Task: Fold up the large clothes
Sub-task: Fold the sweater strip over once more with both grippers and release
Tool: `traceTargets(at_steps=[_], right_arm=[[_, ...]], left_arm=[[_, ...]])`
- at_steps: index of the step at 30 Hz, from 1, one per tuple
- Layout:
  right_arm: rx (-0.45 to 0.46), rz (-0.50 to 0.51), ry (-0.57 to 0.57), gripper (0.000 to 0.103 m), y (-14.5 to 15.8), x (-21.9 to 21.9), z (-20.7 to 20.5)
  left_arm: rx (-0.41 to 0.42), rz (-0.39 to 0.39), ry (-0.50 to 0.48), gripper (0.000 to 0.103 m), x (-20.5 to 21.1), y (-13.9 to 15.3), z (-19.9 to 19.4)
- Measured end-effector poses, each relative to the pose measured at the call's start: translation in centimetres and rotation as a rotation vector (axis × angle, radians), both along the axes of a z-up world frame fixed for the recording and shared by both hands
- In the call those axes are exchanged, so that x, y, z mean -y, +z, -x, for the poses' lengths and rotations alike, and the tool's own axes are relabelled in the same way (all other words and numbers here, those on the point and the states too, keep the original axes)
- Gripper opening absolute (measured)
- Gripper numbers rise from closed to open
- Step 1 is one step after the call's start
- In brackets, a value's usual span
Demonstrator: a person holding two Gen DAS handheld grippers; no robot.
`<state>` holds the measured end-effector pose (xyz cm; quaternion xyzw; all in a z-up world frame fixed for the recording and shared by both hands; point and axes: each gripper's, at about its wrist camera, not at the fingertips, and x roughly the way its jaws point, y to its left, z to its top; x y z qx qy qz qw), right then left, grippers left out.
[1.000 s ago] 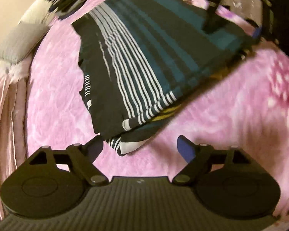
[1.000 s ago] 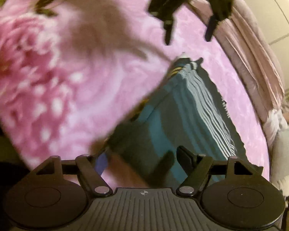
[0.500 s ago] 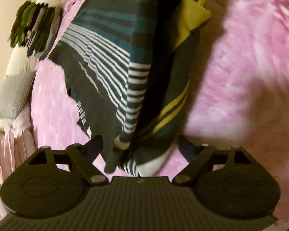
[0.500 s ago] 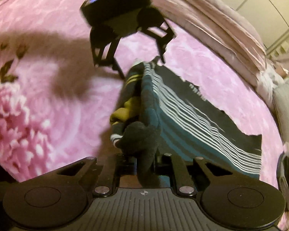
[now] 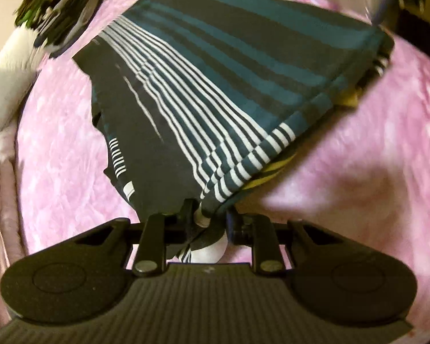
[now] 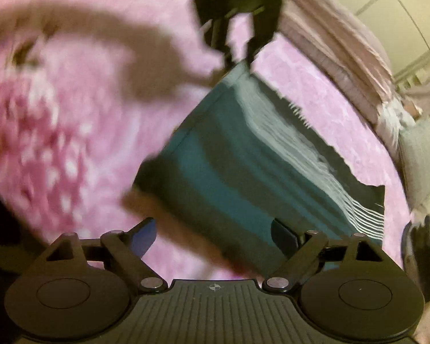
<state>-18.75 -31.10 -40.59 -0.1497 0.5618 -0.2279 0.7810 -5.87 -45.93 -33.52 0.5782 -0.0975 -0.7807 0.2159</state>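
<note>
1. Black left gripper (image 5: 207, 218) has its jaws drawn close on the near corner of the striped cloth (image 5: 229, 86); they have just been closing, and the fabric is bunched between the fingers, with a white bit of hem hanging below them
2. In the right wrist view that same gripper (image 6: 238, 54) sits at the far corner of the cloth (image 6: 243, 172), fingers pointing down onto it
3. Right gripper (image 6: 215, 236) stands wide; its jaws have just been opening and nothing is pinched between them. The near edge of the cloth lies below and past the right finger (image 6: 283, 236), which is apart from it (the view is blurred by motion)
4. The cloth is a folded, roughly square stack, dark with teal bands and thin white stripes; yellow fabric shows at the open edge on its right in the left wrist view
5. It lies flat on a pink bedspread (image 5: 372, 157) with a large flower print (image 6: 28, 143) to one side
6. Beyond the cloth, a grey-and-white pillow (image 6: 421, 157) rests at the bed's edge, and a green-and-black striped item (image 5: 54, 8) lies near the cloth's far corner
</note>
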Motion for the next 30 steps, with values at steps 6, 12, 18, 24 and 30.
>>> traceTargets(at_steps=[6, 12, 18, 24, 30], right_arm=[[0.014, 0.05, 0.063, 0.058, -2.6, 0.1, -2.6], [0.073, -0.027, -0.087, 0.007, 1.4, 1.8, -3.3], [0.245, -0.103, -0.25, 0.007, 10.0, 5.6, -0.7], [0.46, -0.225, -0.421, 0.006, 16.7, 12.3, 4.9], [0.657, -0.389, -0.573, 0.006, 18.6, 22.3, 13.7]], left_arm=[[-0.006, -0.004, -0.002, 0.019, -0.4, 0.7, 0.1], [0.014, 0.027, 0.0, 0.017, -1.1, 1.9, 0.4], [-0.013, 0.08, 0.047, 0.015, 1.3, 8.4, 1.7], [0.005, 0.092, 0.025, 0.015, 7.3, 15.0, 6.3], [0.087, 0.012, -0.044, 0.015, 16.2, 17.1, 14.2]])
